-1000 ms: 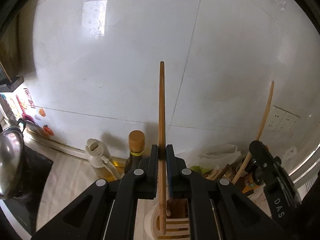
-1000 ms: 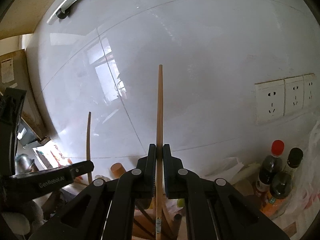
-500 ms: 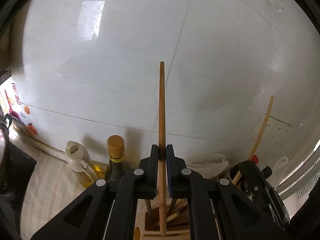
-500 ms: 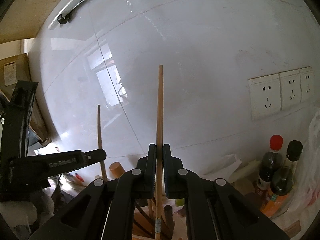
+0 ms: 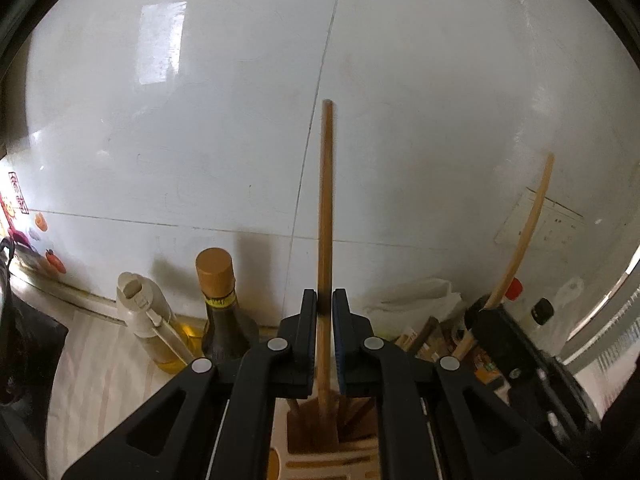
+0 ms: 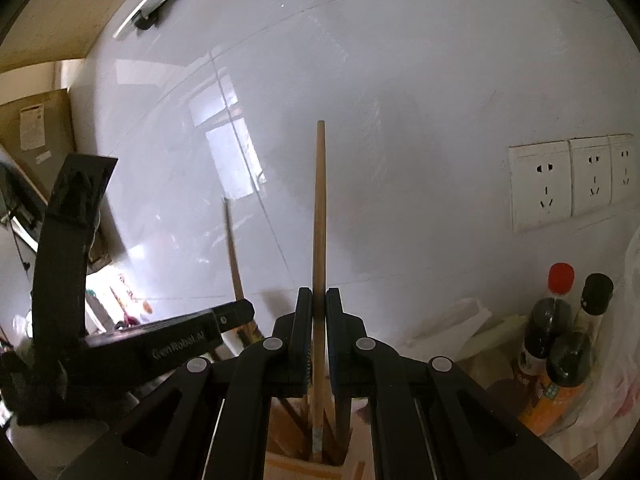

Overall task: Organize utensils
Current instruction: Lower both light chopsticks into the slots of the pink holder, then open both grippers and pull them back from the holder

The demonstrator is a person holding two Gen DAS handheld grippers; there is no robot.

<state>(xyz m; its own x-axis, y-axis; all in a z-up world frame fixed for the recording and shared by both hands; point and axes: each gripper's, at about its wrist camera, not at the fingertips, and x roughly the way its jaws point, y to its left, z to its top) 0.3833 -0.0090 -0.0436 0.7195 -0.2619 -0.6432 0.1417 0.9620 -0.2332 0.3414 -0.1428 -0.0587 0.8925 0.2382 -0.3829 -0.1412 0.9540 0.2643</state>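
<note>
Left gripper lowered, its clenched chopstick tip now inside wooden utensil holder; right gripper clamps second chopstick over same holder

two upright wooden chopsticks over holder.

My left gripper and right gripper: black angular linkage arms, silver rivets, blue pads; white lettering at nine o'clock.
</note>
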